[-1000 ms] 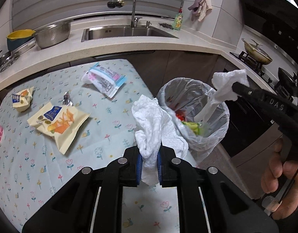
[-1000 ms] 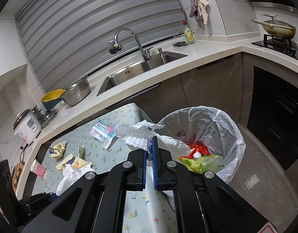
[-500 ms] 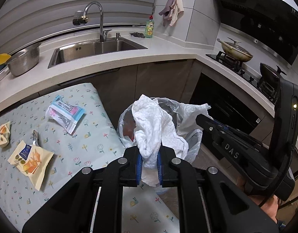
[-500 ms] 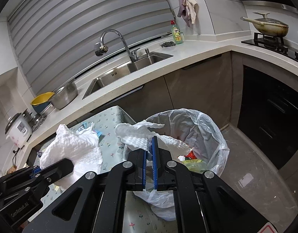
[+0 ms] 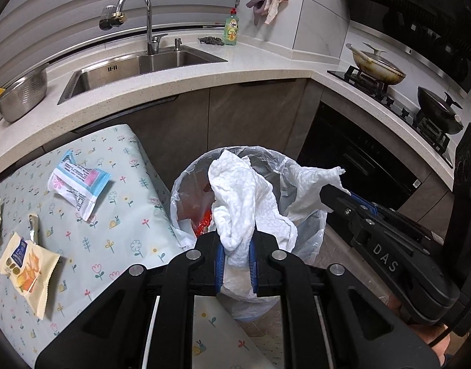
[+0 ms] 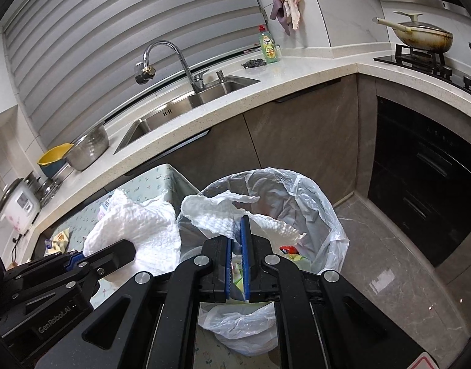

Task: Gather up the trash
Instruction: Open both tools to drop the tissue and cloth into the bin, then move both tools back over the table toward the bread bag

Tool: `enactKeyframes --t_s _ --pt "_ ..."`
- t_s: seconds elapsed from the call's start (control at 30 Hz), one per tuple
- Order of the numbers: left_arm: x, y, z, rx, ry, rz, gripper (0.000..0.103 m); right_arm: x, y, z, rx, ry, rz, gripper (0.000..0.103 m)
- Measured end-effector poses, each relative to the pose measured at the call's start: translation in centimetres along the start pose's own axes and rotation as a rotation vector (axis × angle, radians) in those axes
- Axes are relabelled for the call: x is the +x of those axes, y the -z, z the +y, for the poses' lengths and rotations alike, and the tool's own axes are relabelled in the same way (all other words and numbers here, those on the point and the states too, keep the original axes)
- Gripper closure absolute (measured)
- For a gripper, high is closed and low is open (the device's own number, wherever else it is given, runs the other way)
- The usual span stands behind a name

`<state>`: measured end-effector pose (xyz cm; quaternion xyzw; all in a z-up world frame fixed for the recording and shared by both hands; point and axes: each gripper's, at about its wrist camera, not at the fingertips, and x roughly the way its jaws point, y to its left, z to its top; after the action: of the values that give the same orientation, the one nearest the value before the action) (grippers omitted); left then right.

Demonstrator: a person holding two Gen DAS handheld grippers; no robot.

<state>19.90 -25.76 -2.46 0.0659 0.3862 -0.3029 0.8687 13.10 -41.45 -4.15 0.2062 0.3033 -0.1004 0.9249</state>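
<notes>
The left tongs (image 5: 235,246) were clenched on a crumpled paper towel (image 5: 238,196), which hung over the near rim of the bin (image 5: 186,178). The right tongs (image 6: 237,230) were just starting to open. A 2nd, flatter paper towel (image 6: 213,212) was caught between their tips, above the bin's mouth.

The step in hand looked like the drop. To do it well, each wad should probably be well inside the ring of the plastic liner before the pads let go. The left one seemed to sit closer to the counter (image 5: 112,215) side, so it could slide off the rim if released there. Opening wide and giving a small shake might help, since soft paper tends to cling to pads.

The crumpled towel's long axis ran up out of the pads and away from the camera, leaning toward the bin's far wall. The flatter towel lay crosswise to its tongs, with 1 ragged end reaching left and the other right.

A blue-and-white packet (image 5: 78,184) and a yellow snack bag (image 5: 26,264) lay on the counter, not yet collected.
</notes>
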Motion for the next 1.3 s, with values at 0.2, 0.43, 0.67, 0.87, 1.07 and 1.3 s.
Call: enactKeyframes --t_s 0.2,0.43,0.67,0.87,1.07,1.3 --pt "1.3 -0.3 0.1 -0.007 -0.024 0.002 0.065 0.0 -0.2 -0.5 0.017 0.012 -0.024 0.072" --pt "0.7 -0.4 0.8 -0.020 -0.045 -0.025 0.048 -0.7 -0.3 -0.3 0.017 0.006 -0.035 0.067" --pt "-1.1 -0.1 2.3 -0.052 -0.062 -0.045 0.043 -1.6 -0.1 0.4 0.015 -0.008 -0.041 0.064" --pt "-3.2 0.6 4.3 -0.090 -0.093 -0.063 0.033 -2.4 0.3 2.4 -0.016 -0.029 -0.044 0.058" --pt "-5.3 1.8 7.1 -0.149 -0.124 -0.071 0.029 -2.6 0.8 4.8 -0.042 -0.055 -0.034 0.057" --pt "-7.1 3.4 11.5 -0.240 -0.179 -0.065 0.017 -2.4 1.5 8.5 -0.088 -0.089 -0.011 0.057"
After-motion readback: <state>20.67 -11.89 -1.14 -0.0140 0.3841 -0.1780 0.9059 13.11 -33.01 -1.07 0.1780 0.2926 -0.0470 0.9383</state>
